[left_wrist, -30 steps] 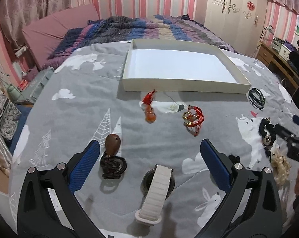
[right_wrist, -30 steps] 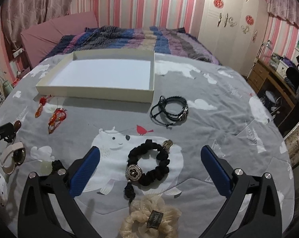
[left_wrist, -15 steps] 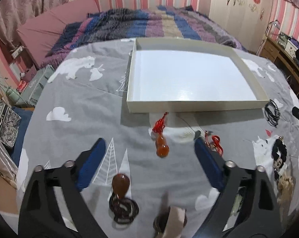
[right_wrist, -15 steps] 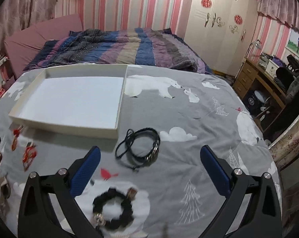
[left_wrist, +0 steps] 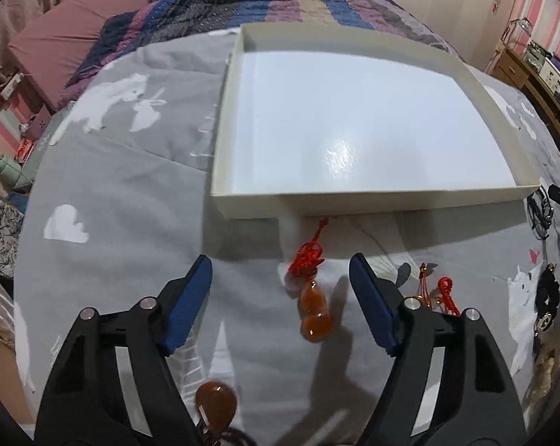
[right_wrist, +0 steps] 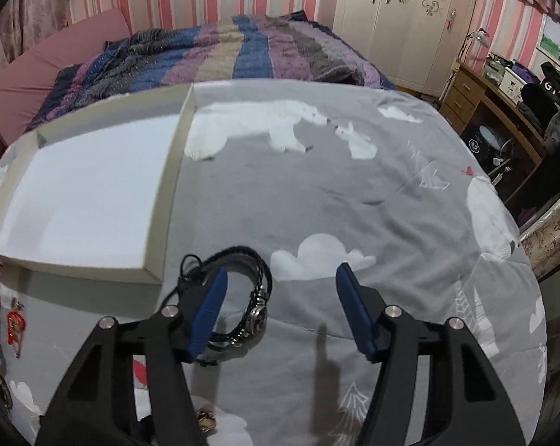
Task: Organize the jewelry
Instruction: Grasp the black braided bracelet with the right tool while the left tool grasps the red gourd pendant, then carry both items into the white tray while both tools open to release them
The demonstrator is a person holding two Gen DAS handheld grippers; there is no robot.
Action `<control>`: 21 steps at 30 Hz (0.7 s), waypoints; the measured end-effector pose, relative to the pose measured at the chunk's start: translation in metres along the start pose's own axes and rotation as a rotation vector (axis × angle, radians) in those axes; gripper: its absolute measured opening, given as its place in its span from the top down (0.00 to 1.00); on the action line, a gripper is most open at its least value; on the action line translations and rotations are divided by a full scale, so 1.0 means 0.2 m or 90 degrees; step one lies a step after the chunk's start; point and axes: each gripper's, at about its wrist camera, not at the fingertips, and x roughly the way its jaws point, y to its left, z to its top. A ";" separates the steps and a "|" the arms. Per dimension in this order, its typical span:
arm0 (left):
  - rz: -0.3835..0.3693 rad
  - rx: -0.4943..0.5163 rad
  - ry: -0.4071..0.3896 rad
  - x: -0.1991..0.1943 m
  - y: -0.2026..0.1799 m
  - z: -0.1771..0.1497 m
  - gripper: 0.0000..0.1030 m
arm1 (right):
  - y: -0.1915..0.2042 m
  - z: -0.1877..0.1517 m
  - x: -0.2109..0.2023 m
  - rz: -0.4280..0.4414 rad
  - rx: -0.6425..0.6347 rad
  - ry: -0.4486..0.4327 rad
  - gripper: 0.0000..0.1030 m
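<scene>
Left tongs [left_wrist: 280, 290] released, fingers spread wide, nothing between the pads. They straddle the amber gourd charm [left_wrist: 314, 317] with its red knot cord [left_wrist: 307, 258], which lies on the grey quilt [left_wrist: 131, 193] nearer the right finger than the left. Looks like I'm lined up to take it; I'd want to shift a bit right before clenching.

Right tongs [right_wrist: 280, 297] also released and empty. Black braided bracelet [right_wrist: 242, 297] sits on the quilt partly under the left finger rather than centred in the gap, so that grasp isn't lined up yet.

White tray [left_wrist: 354, 119] is just beyond both pieces, bare inside, open side up. I read it as the drop target: near wall is low, short lift clears it. The charm's cord tip almost reaches that wall.

Around: red-and-gold knotted charm [left_wrist: 437, 290] just right of the left tongs, close enough to snag. Brown teardrop pendant [left_wrist: 216, 405] behind, at frame bottom. Black scrunchie [left_wrist: 545, 297] and a pale one further right. All jewelry still on the bed, none in the tray.
</scene>
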 end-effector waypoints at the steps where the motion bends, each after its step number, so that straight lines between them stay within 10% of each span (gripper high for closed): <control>1: 0.002 0.003 0.003 0.01 -0.01 0.00 0.30 | 0.01 -0.01 0.01 -0.001 -0.004 0.001 0.42; 12: 0.007 0.010 -0.010 0.04 -0.04 0.03 0.71 | -0.01 -0.02 0.15 0.018 0.000 0.024 0.52; 21: -0.021 0.008 -0.011 0.06 -0.06 0.05 0.93 | -0.01 -0.02 0.15 0.074 0.007 0.013 0.85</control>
